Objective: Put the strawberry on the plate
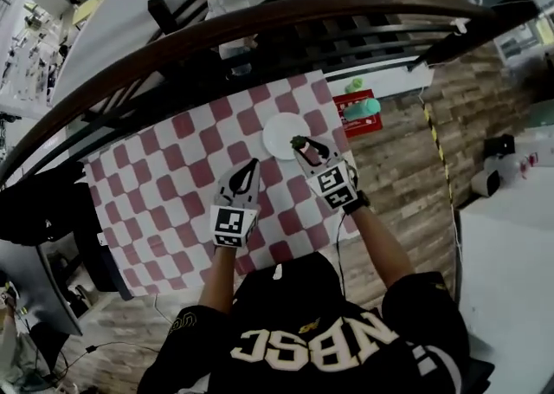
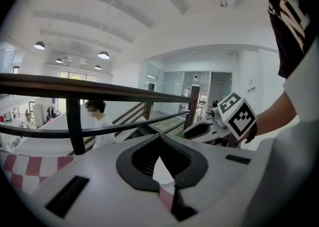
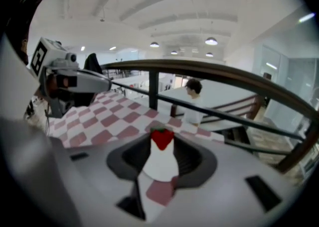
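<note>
Your left gripper (image 1: 250, 164) hangs over the checkered desk (image 1: 164, 184), its jaws together with nothing between them. Your right gripper (image 1: 301, 145) has its jaws clamped on the strawberry (image 3: 162, 138), over the white plate's (image 1: 277, 128) right edge.

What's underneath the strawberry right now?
The white plate on the checkered tablecloth lies below the strawberry, which the right gripper holds. The jaws cover the plate's sides, so I cannot tell whether the strawberry touches it.
</note>
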